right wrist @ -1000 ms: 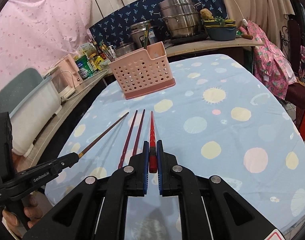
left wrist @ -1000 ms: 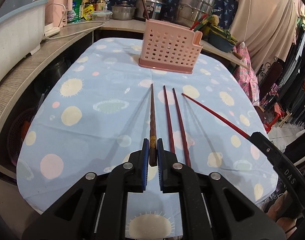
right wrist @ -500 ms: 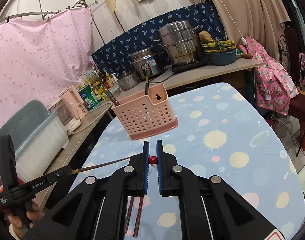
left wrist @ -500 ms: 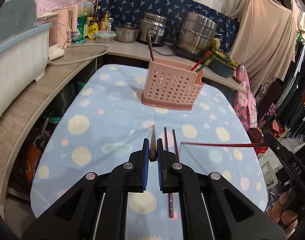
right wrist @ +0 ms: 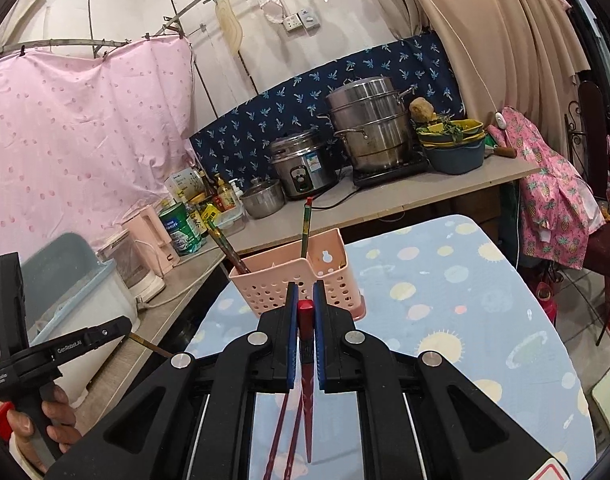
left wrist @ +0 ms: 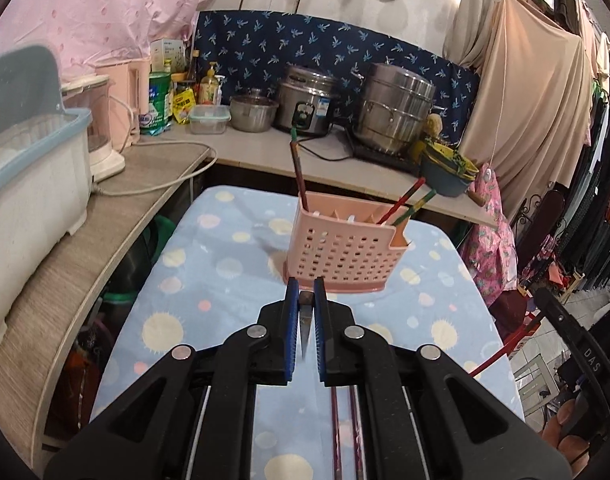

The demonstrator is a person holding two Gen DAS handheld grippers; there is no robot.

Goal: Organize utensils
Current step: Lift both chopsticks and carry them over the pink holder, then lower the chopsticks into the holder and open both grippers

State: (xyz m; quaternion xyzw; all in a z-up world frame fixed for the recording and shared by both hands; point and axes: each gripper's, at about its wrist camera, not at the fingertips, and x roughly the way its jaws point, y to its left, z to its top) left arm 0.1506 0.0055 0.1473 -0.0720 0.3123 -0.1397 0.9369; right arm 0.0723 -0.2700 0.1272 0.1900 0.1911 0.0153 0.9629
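Observation:
My left gripper [left wrist: 306,300] is shut on a dark brown chopstick [left wrist: 305,330] that hangs tip down above the table. My right gripper [right wrist: 305,300] is shut on a red chopstick [right wrist: 306,392], also tip down. Both are lifted, short of the pink perforated utensil holder [left wrist: 343,258], which also shows in the right wrist view [right wrist: 265,294] and holds several chopsticks upright. Two maroon chopsticks [left wrist: 337,432] lie on the blue dotted tablecloth [left wrist: 209,280] below the grippers. The right gripper with its red chopstick shows at the right edge of the left wrist view [left wrist: 505,348].
A wooden counter [left wrist: 105,216] curves along the left and back. It carries a grey-lidded white bin [left wrist: 29,140], a pink kettle [left wrist: 121,92], bottles, a rice cooker [left wrist: 305,100], a steel steamer pot [left wrist: 393,108] and stacked bowls [left wrist: 445,164]. Clothes hang at the right.
Both grippers have risen and tilted up, each lifting its chopstick off the cloth until it hangs tip down. The holder now sits lower and closer in both views.

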